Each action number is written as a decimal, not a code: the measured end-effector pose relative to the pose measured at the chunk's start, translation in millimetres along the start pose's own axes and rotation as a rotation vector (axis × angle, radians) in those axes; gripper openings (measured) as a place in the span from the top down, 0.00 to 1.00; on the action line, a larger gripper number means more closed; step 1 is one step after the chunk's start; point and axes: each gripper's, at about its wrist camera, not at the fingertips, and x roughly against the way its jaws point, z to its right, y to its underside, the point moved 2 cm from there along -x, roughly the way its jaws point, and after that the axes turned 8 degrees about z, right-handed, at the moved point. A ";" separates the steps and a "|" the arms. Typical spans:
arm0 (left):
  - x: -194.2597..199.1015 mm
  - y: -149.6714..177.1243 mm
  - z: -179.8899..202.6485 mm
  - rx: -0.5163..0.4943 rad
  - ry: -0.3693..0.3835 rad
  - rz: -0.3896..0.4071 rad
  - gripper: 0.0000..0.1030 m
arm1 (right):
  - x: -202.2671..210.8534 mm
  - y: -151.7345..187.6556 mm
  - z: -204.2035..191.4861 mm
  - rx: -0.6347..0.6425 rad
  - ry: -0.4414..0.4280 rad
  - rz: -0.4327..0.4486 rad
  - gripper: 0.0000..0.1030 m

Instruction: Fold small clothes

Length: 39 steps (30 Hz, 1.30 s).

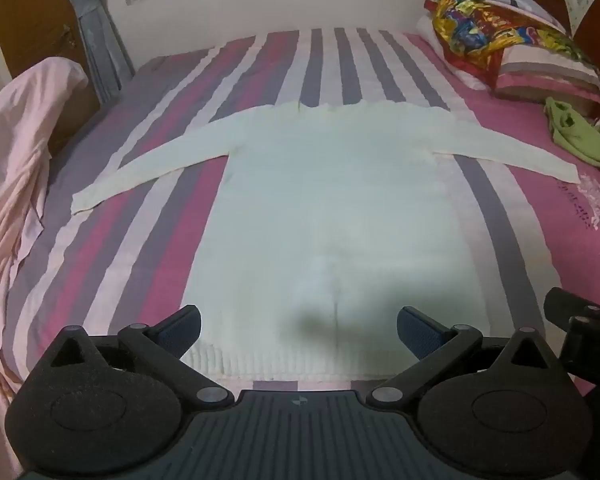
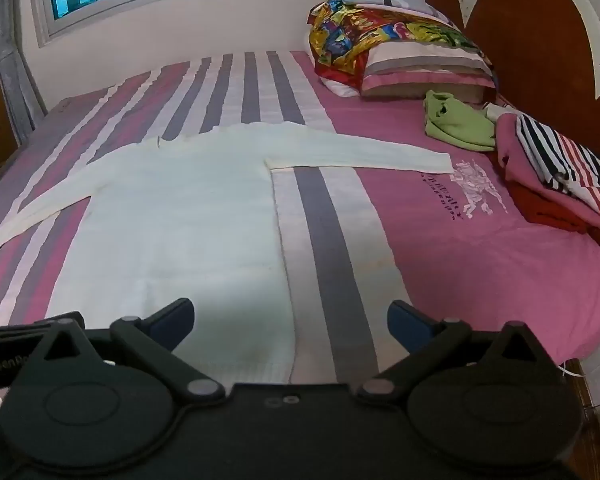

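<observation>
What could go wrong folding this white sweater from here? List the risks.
1. The white sweater is wide; both sleeves lie spread out, and the right sleeve's cuff ends close to the green garment and the clothes pile, so a swung sleeve might drag them.
2. Both the left gripper and right gripper are open above the hem; pinching low could catch the striped bedcover as well.

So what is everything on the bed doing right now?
White sweater: spread flat, sleeves out, not folded.
Left gripper: open, holding nothing.
Right gripper: open, holding nothing.
Green garment: crumpled.
Striped garment: lying on the pink and red clothes.
Pillow: partly under a colourful cloth.
</observation>
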 end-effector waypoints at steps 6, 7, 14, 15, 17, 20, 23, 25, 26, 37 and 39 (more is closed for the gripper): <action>-4.4 4.2 -1.6 0.014 0.006 -0.012 0.00 | 0.2 -0.4 -1.1 0.003 0.002 -0.007 0.00; -3.0 5.8 1.9 0.008 0.001 -0.007 0.00 | 0.4 -0.7 -1.0 0.003 0.002 -0.007 0.00; -8.1 3.6 1.7 0.004 0.004 -0.024 0.00 | 0.2 -0.9 6.0 -0.004 0.009 -0.005 0.00; -8.4 4.1 2.0 0.003 0.004 -0.025 0.00 | -3.9 2.5 9.0 -0.002 0.009 -0.007 0.00; -8.8 4.8 3.3 0.001 0.003 -0.026 0.00 | -1.0 1.8 6.8 -0.001 0.008 -0.009 0.00; -9.1 6.4 3.5 -0.002 0.005 -0.025 0.00 | -3.3 -0.3 0.8 0.003 0.011 -0.015 0.00; -8.9 7.1 3.8 -0.002 0.010 -0.028 0.00 | -3.6 -0.7 0.6 0.004 0.015 -0.014 0.00; -9.1 6.9 3.6 0.000 0.008 -0.029 0.00 | -3.6 -0.6 1.2 0.002 0.015 -0.013 0.00; -9.0 7.4 3.3 0.001 0.007 -0.029 0.00 | -3.5 -0.2 1.5 0.001 0.014 -0.013 0.00; -9.7 6.3 2.9 0.006 0.005 -0.038 0.00 | -3.7 1.2 3.2 -0.001 0.016 -0.017 0.00; -9.6 6.2 2.9 0.006 0.005 -0.038 0.00 | -4.4 1.0 2.9 -0.003 0.014 -0.018 0.00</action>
